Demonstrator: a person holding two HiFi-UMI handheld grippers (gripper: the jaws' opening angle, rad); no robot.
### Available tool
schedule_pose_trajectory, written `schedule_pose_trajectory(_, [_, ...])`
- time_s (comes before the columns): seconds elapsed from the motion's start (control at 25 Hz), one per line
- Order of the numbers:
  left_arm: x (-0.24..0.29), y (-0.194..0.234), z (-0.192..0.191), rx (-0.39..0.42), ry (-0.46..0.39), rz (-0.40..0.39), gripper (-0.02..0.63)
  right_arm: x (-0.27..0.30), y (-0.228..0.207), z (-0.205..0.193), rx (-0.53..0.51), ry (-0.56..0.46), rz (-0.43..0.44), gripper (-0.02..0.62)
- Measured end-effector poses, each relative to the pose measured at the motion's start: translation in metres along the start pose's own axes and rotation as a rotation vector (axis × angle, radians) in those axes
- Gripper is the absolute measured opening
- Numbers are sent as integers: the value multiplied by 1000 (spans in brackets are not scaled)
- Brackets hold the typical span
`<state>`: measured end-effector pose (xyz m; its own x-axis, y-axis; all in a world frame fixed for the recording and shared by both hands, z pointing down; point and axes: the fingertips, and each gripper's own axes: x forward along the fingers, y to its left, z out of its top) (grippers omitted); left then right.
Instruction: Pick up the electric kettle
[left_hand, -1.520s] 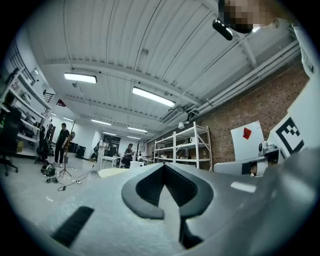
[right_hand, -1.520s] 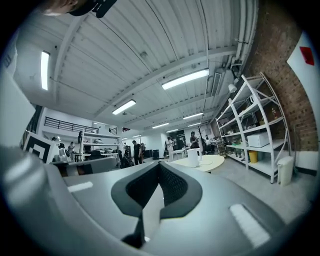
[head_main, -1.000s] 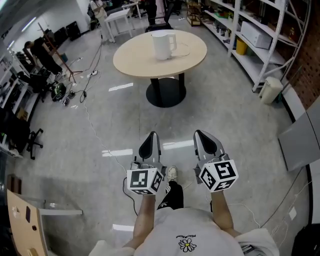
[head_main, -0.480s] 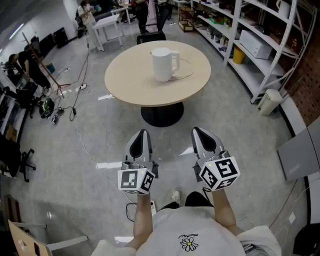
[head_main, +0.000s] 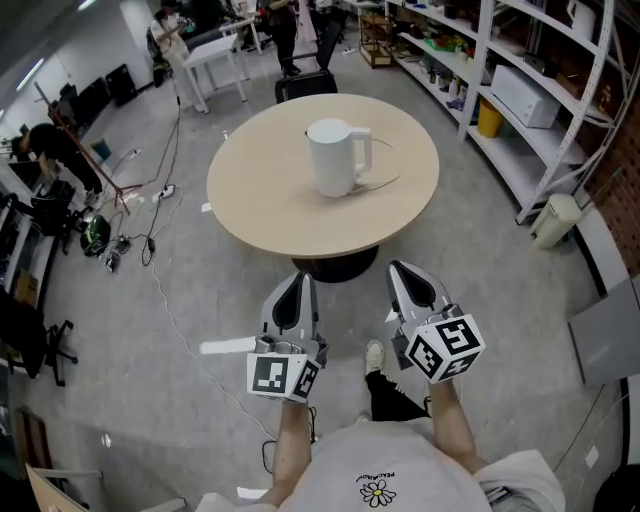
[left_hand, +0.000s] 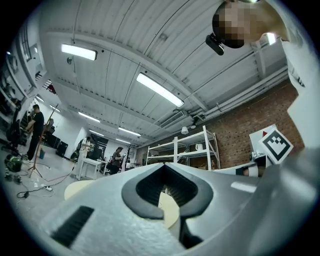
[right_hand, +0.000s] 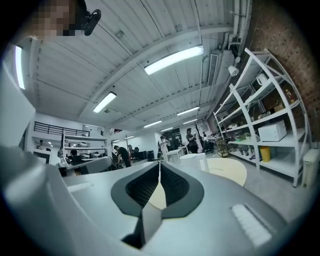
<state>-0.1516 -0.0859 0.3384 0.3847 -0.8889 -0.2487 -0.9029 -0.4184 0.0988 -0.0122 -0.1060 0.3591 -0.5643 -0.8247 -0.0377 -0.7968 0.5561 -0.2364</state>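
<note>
A white electric kettle (head_main: 336, 157) stands upright near the middle of a round beige table (head_main: 255, 205), its handle toward the right and a thin cord looping beside it. My left gripper (head_main: 296, 283) and right gripper (head_main: 402, 273) are held side by side in front of the table's near edge, both shut with nothing between the jaws. They are well short of the kettle. In the right gripper view the kettle (right_hand: 196, 161) shows small beyond the shut jaws on the table (right_hand: 227, 170). The left gripper view shows only a strip of the table (left_hand: 168, 210) through its shut jaws.
The table stands on a black pedestal base (head_main: 335, 267). White metal shelving (head_main: 520, 90) runs along the right, with a white bin (head_main: 554, 220) at its foot. Cables (head_main: 160, 290) trail over the grey floor at left. People stand by a white desk (head_main: 215, 45) at the back.
The table and kettle have come closer in the head view, now just beyond the grippers. Both grippers have moved forward with the person and stayed shut.
</note>
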Motion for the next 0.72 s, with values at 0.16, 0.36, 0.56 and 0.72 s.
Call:
schedule_pose_trajectory(0.16, [81, 43, -14, -4, -15, 32, 0, 81, -46, 7, 37, 10, 53, 41])
schedule_pose_trajectory(0.36, [174, 102, -29, -31, -21, 44, 2, 177, -93, 26, 15, 5, 104, 46])
schedule_pose_trajectory(0.56, [244, 141, -62, -21, 29, 104, 2, 243, -147, 29, 3, 40, 108, 57])
schedule_pose_trajectory(0.72, [287, 174, -102, 11, 124, 151, 2, 283, -189, 22, -14, 60, 37, 54])
